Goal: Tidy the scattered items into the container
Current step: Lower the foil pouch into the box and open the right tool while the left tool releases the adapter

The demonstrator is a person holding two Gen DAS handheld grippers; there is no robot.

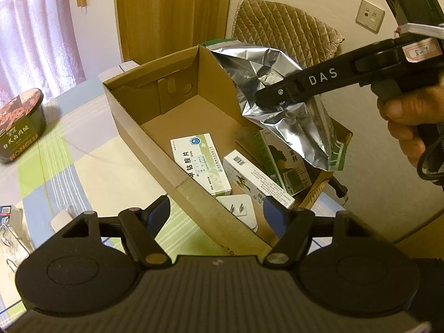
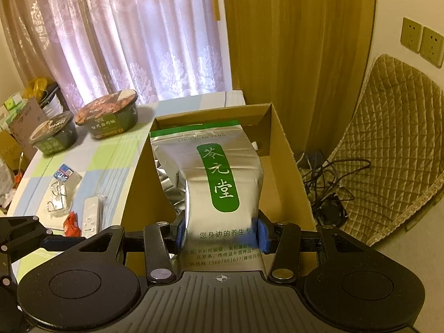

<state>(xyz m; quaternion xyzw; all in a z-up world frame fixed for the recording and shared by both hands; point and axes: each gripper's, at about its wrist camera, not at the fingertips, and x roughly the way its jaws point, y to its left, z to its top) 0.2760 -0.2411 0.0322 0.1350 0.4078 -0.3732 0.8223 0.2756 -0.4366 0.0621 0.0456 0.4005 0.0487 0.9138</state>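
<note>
Right tool [image 2: 220, 231], blue pads clamped on the lower part of a silver foil pouch [image 2: 219, 177] with a green label, holds the pouch above the open cardboard box [image 2: 288, 149]. In the left wrist view the same pouch [image 1: 280, 105] hangs crumpled over the far right side of the box [image 1: 144, 136], with the right tool [image 1: 266, 100] reaching in from the upper right and a hand [image 1: 410, 119] on its grip. Left tool [image 1: 216, 216], fingers apart and empty, hovers over the near end of the box. On the box floor lie a white and green medicine carton [image 1: 199, 163], a narrow white carton [image 1: 258, 180], a green carton [image 1: 285, 163] partly under the pouch, and a white plug adapter [image 1: 238, 211]. The box stands on a desk [image 2: 111, 161] with a checked cloth. Outside the box on the desk: two instant-noodle bowls [image 2: 108, 116], a white power strip [image 2: 91, 216], a small orange packet [image 2: 72, 224] and clear wrappers [image 2: 58, 194].
</note>
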